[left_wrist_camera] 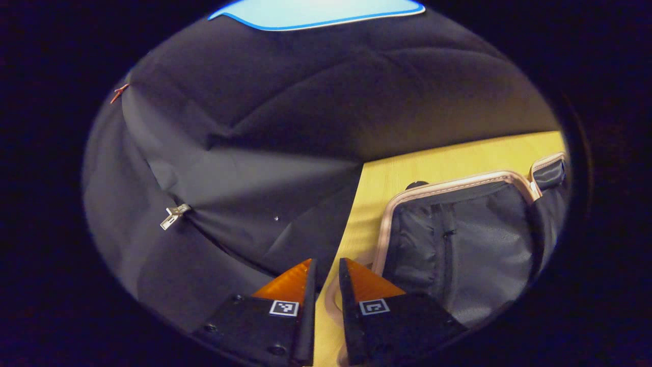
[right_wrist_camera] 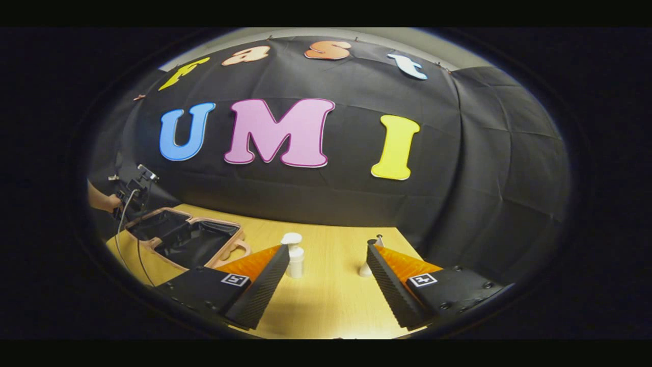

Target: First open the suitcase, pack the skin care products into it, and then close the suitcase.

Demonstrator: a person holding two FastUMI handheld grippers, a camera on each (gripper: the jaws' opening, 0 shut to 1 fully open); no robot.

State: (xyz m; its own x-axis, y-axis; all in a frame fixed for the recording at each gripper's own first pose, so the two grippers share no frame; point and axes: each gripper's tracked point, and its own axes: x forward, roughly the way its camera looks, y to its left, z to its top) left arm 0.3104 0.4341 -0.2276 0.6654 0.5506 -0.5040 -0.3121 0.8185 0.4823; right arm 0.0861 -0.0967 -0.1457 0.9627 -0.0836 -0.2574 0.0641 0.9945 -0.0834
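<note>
A: Suitcase (right_wrist_camera: 186,239) lies open on the desk (right_wrist_camera: 326,300), lid flat. Packing not yet started.

B: Products' position?

A: Pump bottle (right_wrist_camera: 294,257) upright, just ahead of the right tongs (right_wrist_camera: 326,265), nearer their left finger; smaller bottle (right_wrist_camera: 365,267) beside the other. Jaws spread wide, empty.

B: Left tongs (left_wrist_camera: 326,267)?

A: Nearly closed, empty, at the suitcase rim. Right hand is nearer the bottles; suitcase lies to its left.

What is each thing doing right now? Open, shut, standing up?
suitcase: open, lying flat on the table.
pump bottle: upright on the table, not held.
small bottle: upright, not held.
left gripper: fingers nearly closed, holding nothing.
right gripper: open, empty.
</note>
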